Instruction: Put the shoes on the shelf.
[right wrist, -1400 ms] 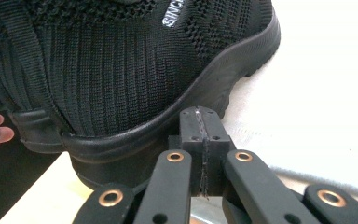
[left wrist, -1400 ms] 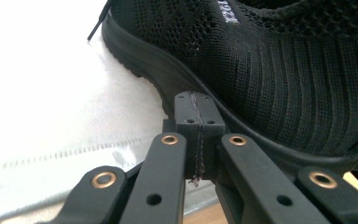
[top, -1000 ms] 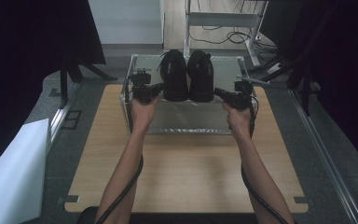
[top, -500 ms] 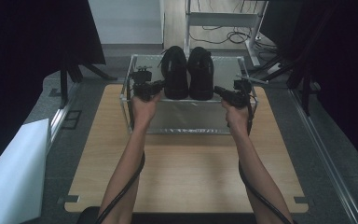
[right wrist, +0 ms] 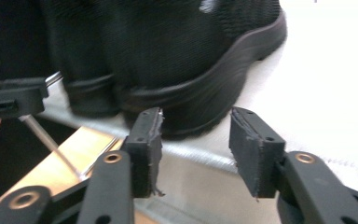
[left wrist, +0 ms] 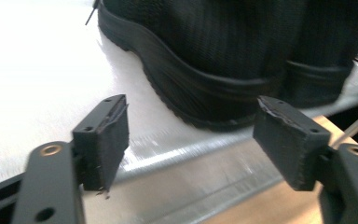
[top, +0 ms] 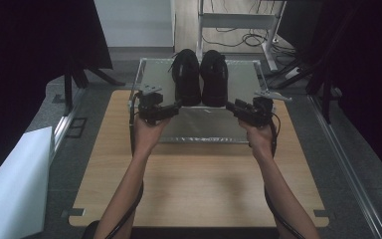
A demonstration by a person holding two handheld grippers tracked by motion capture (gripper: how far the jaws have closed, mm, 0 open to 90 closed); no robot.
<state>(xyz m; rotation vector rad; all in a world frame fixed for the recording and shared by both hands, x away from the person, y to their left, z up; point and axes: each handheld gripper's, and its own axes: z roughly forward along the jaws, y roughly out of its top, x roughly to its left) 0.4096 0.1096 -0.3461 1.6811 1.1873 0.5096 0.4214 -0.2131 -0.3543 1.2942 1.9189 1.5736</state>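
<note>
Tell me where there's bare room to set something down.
Free: the wooden table between the forearms, and the metal tray left and right of the shoes. Crowded: the tray's near edge, where the left claw and right claw meet the heels.

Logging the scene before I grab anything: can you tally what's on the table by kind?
Black shoes: 2 (left one, right one)
Metal tray: 1
Grippers: 2 (left gripper, right gripper), both open
Total: 5
</note>
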